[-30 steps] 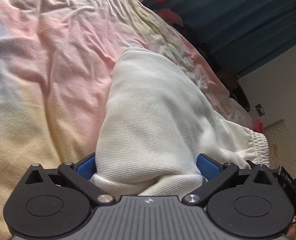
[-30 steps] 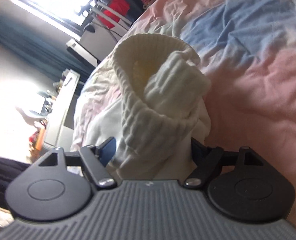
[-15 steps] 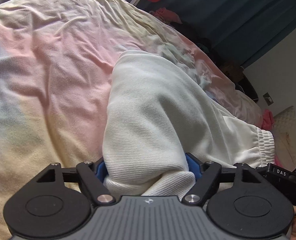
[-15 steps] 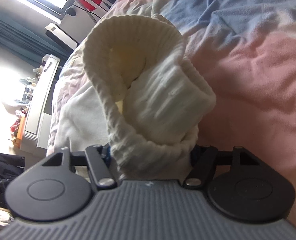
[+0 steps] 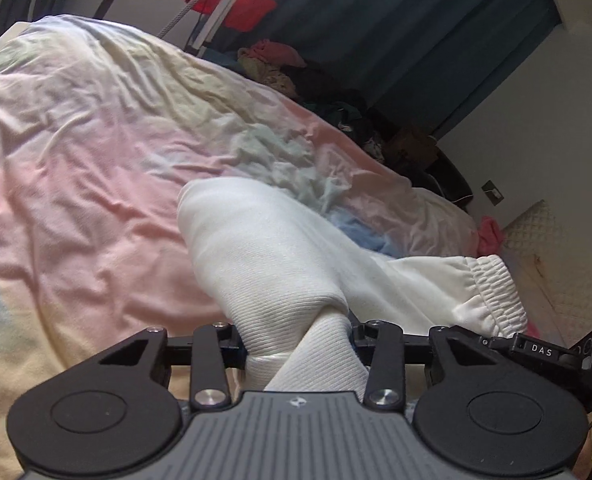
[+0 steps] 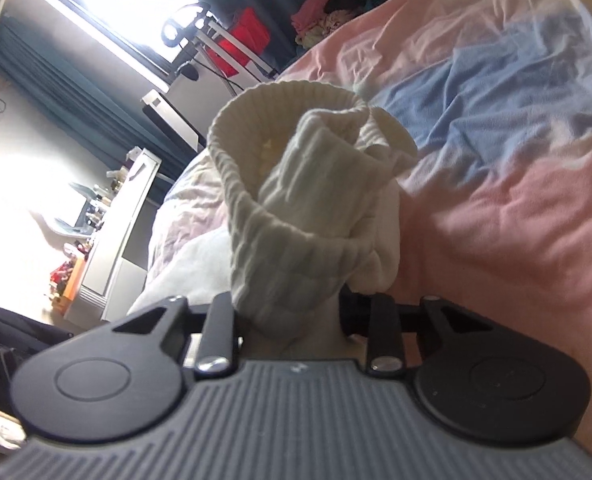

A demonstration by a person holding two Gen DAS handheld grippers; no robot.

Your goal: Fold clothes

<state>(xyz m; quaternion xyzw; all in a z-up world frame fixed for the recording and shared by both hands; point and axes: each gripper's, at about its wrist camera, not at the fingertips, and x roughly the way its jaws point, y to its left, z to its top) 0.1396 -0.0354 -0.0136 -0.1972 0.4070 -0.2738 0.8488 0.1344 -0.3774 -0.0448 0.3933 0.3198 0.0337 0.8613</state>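
Note:
A white knit garment [image 5: 264,248] lies bunched on a pastel bedcover [image 5: 76,160]; its gathered elastic cuff [image 5: 491,284] hangs at the right. My left gripper [image 5: 297,344] has a twisted fold of this fabric pinched between its closing jaws and holds it raised off the bed. In the right wrist view a ribbed cream hem [image 6: 296,184] stands up like an open tube. My right gripper [image 6: 290,312] is closing too, and its jaws squeeze the lower part of that ribbed band. The fingertips of both grippers are hidden by cloth.
A heap of loose clothes [image 5: 272,60] lies at the bed's far edge, with a red box [image 5: 248,4] and dark blue curtains [image 5: 415,40] behind it. A bright window [image 6: 116,0] and a white cabinet [image 6: 112,248] stand to the left of the bed.
Both grippers' jaws have narrowed from wide apart until they pinch the white fabric. Both have risen, pulling the garment up off the bedcover, the left one more.

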